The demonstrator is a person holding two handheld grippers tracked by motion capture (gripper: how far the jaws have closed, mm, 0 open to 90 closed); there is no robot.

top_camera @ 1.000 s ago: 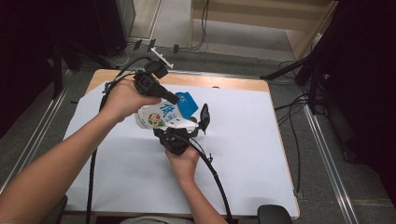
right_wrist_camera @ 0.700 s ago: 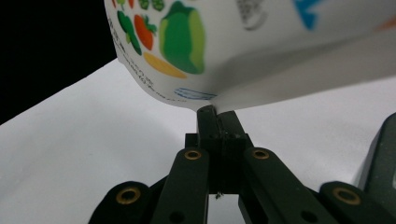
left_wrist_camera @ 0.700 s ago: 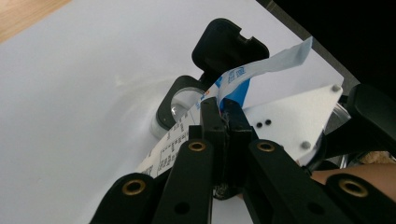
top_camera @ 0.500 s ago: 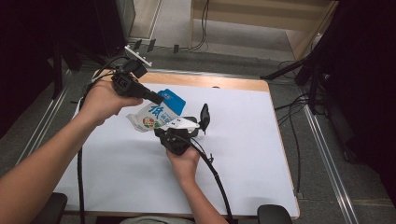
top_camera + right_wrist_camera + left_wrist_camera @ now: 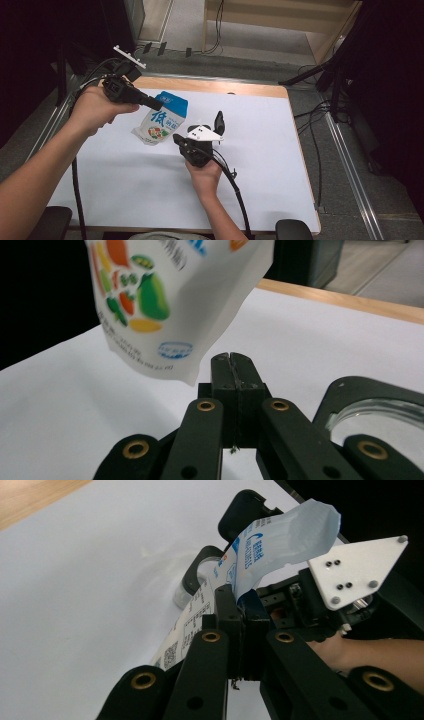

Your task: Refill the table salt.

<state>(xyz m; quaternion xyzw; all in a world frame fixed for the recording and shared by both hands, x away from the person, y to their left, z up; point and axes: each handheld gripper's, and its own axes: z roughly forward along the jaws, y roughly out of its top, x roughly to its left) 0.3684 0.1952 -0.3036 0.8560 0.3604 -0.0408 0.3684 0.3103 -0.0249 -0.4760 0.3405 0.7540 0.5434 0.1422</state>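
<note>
A white pouch with a blue top and printed fruit (image 5: pixel 161 120) hangs tilted above the white table. My left gripper (image 5: pixel 154 105) is shut on its blue top edge (image 5: pixel 240 602), and the pouch (image 5: pixel 280 537) bulges past the jaws. My right gripper (image 5: pixel 177 139) is at mid-table with its jaws pressed together (image 5: pixel 232 362) and nothing between them. The pouch's lower corner (image 5: pixel 170 305) hangs just above and left of those jaws, apart from them.
A black-rimmed round glass object (image 5: pixel 219 122) lies just right of the right gripper (image 5: pixel 372 412) (image 5: pixel 200 572). The white sheet (image 5: pixel 280 165) covers the table, with a wooden strip (image 5: pixel 220 86) along the far edge. Cables trail off the front.
My left gripper has carried the pouch up and to the left, away from the right gripper. The right gripper has stayed in place.
</note>
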